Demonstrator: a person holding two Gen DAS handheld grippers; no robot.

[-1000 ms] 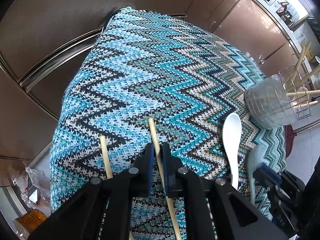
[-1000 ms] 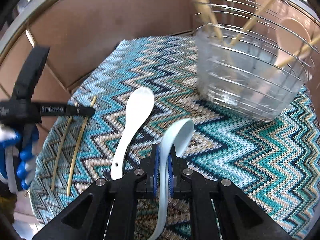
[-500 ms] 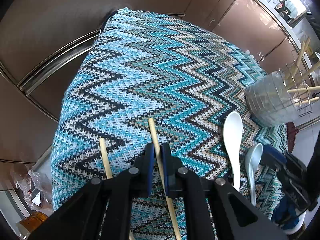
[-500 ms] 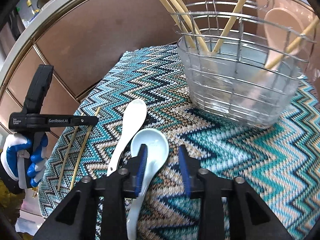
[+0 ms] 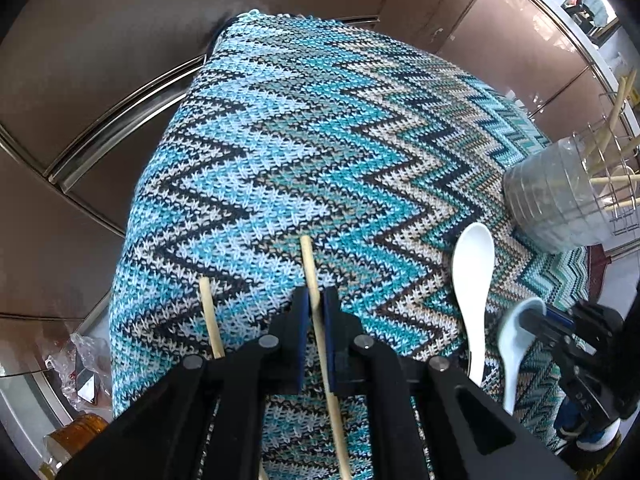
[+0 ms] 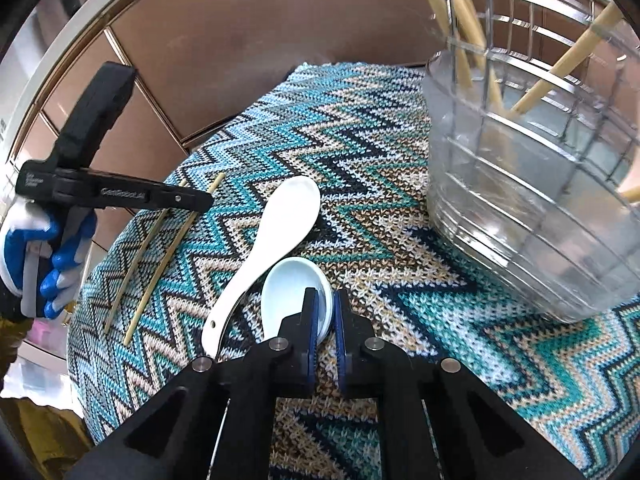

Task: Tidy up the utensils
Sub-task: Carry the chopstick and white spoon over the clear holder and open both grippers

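Note:
My left gripper (image 5: 315,300) is shut on a bamboo chopstick (image 5: 308,256) that lies on the zigzag knit cloth (image 5: 280,140). A second chopstick (image 5: 208,312) rests just left of it. In the right wrist view the left gripper (image 6: 200,200) reaches over both chopsticks (image 6: 176,248). My right gripper (image 6: 326,304) has its jaws closing tight on the near rim of a pale blue spoon (image 6: 292,292). That spoon's bowl faces up. A white spoon (image 6: 280,224) lies touching it on the left. The wire utensil holder (image 6: 520,184) stands at the right with chopsticks and a spoon inside.
Brown cabinet panels with metal trim (image 5: 100,148) surround the cloth-covered surface. A hand in a blue and white glove (image 6: 24,248) holds the left gripper. Clutter and a jar (image 5: 76,436) sit below the cloth's left edge.
My right gripper let go of the pale blue spoon's handle, opened, shifted to the bowl and shut on its rim. The holder looks nearer. The left gripper kept still on its chopstick.

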